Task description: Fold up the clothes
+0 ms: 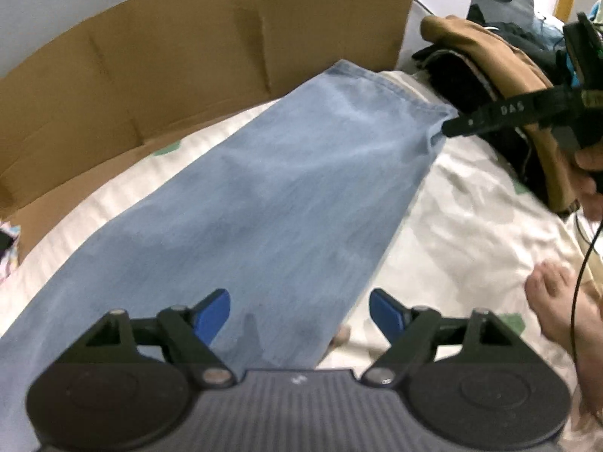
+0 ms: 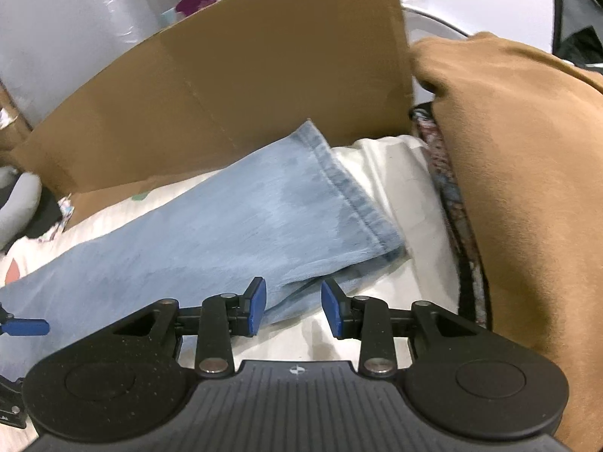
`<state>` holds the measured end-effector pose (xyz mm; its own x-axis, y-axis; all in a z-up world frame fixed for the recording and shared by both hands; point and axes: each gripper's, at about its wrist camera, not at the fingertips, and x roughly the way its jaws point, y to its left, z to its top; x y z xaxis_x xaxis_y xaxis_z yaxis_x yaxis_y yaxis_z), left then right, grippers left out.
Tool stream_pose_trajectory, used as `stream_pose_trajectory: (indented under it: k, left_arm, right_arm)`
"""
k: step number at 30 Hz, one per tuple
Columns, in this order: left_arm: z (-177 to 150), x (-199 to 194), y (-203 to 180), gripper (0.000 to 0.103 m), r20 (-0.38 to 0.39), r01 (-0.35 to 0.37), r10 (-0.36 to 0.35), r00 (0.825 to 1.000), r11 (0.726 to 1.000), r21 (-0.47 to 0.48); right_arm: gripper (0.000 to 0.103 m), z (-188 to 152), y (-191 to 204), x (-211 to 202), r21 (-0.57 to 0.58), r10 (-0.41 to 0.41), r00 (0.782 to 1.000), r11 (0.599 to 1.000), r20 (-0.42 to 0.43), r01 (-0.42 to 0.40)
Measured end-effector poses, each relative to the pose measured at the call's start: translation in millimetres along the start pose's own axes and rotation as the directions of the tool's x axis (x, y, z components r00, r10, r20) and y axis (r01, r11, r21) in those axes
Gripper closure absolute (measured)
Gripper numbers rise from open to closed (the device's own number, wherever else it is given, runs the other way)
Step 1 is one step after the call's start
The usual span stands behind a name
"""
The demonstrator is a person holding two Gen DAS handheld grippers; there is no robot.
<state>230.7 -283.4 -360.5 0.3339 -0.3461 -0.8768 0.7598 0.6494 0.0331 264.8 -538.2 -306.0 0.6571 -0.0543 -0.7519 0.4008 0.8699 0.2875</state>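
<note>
Left wrist view: your left hand-held gripper (image 1: pixel 299 310) hung wide open over the jeans leg (image 1: pixel 264 188), stretched flat across the bed sheet (image 1: pixel 471 207). Your right hand-held gripper (image 2: pixel 294 307) stood part-open, empty, at the hem corner (image 2: pixel 392 248), hemmed in by cardboard wall (image 2: pixel 245 75) and brown garment (image 2: pixel 527 188).

Jeans leg (image 1: pixel 241 203) lies flat on the bedsheet (image 1: pixel 463 218), hem end toward the cardboard sheet (image 1: pixel 181 64) standing behind it. Pile of folded clothes (image 2: pixel 520 196) right of the hem. Person's bare foot (image 1: pixel 557 301) on the sheet, near right.
</note>
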Motion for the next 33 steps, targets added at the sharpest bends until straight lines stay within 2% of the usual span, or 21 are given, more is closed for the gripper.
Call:
stream_pose_trajectory:
  k: [11,15,27,32,33]
  left_arm:
    - [-34,7,-14,0.018,0.058,-0.113,0.114,0.992,0.993,-0.027]
    - [-37,17,-14,0.018,0.053,-0.114,0.119,0.991,0.990,-0.087]
    - [-55,39,-17,0.019,0.044,-0.200,0.202,0.978,0.978,-0.056]
    - [-55,29,-12,0.028,0.083,-0.209,0.215,0.973,0.975,-0.076]
    - [-55,27,-11,0.033,0.091,-0.211,0.218,0.972,0.974,-0.081]
  right_arm:
    - [0.064,-7,23,1,-0.069,0.050,0.998,0.996,-0.048,-0.053]
    - [0.064,-13,35,1,-0.121,0.072,0.994,0.989,-0.079,-0.081]
    - [0.064,-38,68,5,-0.224,0.099,0.987,0.967,-0.126,-0.125]
    - [0.064,-46,76,10,-0.254,0.113,0.980,0.955,-0.164,-0.153]
    - [0.063,-47,78,11,-0.264,0.114,0.979,0.952,-0.168,-0.157]
